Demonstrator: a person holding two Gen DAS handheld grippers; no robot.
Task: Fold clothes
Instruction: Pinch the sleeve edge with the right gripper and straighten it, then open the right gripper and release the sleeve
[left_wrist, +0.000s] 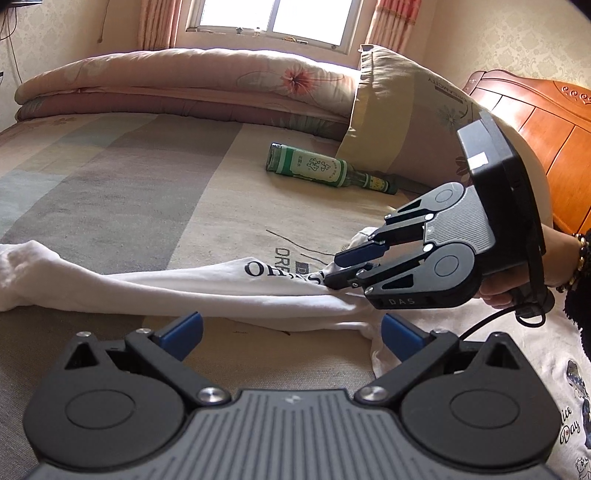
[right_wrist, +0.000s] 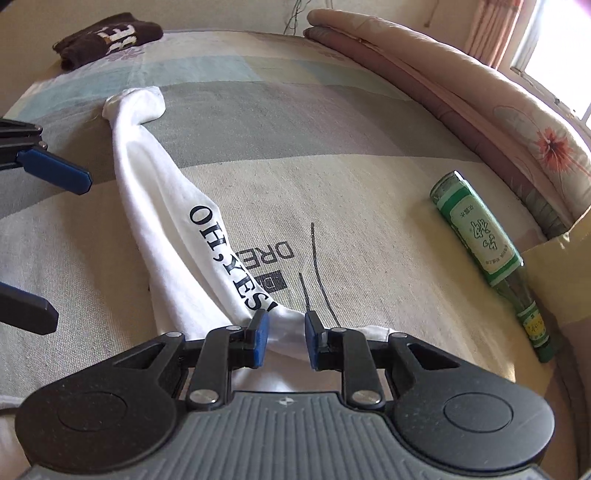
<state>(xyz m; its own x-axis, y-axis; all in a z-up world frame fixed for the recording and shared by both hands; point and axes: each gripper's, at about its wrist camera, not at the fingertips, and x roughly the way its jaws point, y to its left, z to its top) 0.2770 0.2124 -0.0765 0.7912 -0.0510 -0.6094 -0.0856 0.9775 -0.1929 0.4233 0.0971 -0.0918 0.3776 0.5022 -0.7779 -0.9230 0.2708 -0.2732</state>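
A white T-shirt (left_wrist: 147, 280) with black "OH, YES" lettering lies twisted into a long, taut strip across the bed sheet (left_wrist: 110, 177). My right gripper (right_wrist: 287, 339) is shut on one bunched end of the T-shirt (right_wrist: 162, 206); the fabric narrows between its blue pads. In the left wrist view that right gripper (left_wrist: 349, 266) comes in from the right, held by a person's hand (left_wrist: 554, 251). My left gripper (left_wrist: 291, 332) is open wide, low over the sheet just in front of the strip, with nothing between its fingers. The left gripper (right_wrist: 70, 251) also shows at the left edge of the right wrist view.
A green glass bottle (left_wrist: 317, 168) lies on its side by a pillow (left_wrist: 399, 110). A folded quilt (left_wrist: 184, 81) runs along the far side under the window. A dark folded garment (right_wrist: 107, 37) sits at the far corner. Another printed white garment (left_wrist: 554, 387) lies at right, by the wooden headboard (left_wrist: 535, 122).
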